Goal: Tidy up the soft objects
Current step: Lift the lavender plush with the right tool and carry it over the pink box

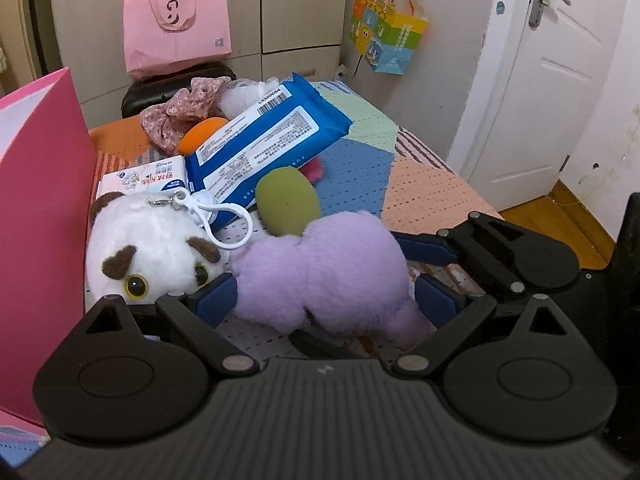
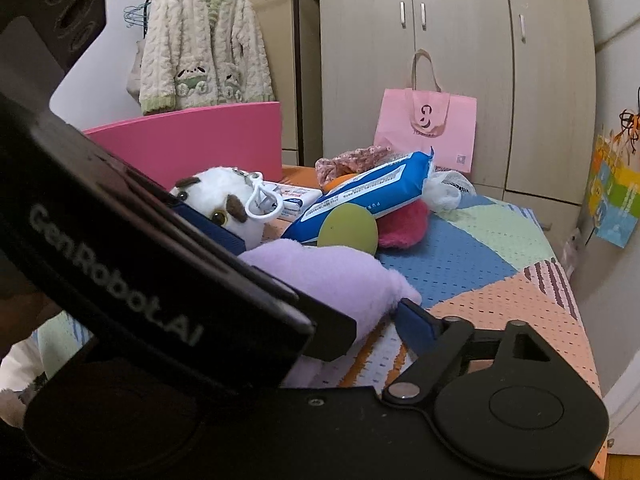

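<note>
Patchwork cloth in orange, blue, green and peach covers a surface strewn with soft things, seen first from the left wrist. A purple plush toy lies nearest, between the spread blue pads of the left gripper; whether the pads press it is unclear. Just beside it rests a white plush head with brown ears, a green sponge and a blue wipes pack. A pink box stands at the left, a pink bag hangs on beige wardrobe doors, and a white door is at the right. From the right wrist, the left gripper's black body fills the foreground. The right gripper shows one blue pad at the purple toy's edge, the other hidden, so its grip cannot be told. A cream knitted cardigan hangs behind.
</note>
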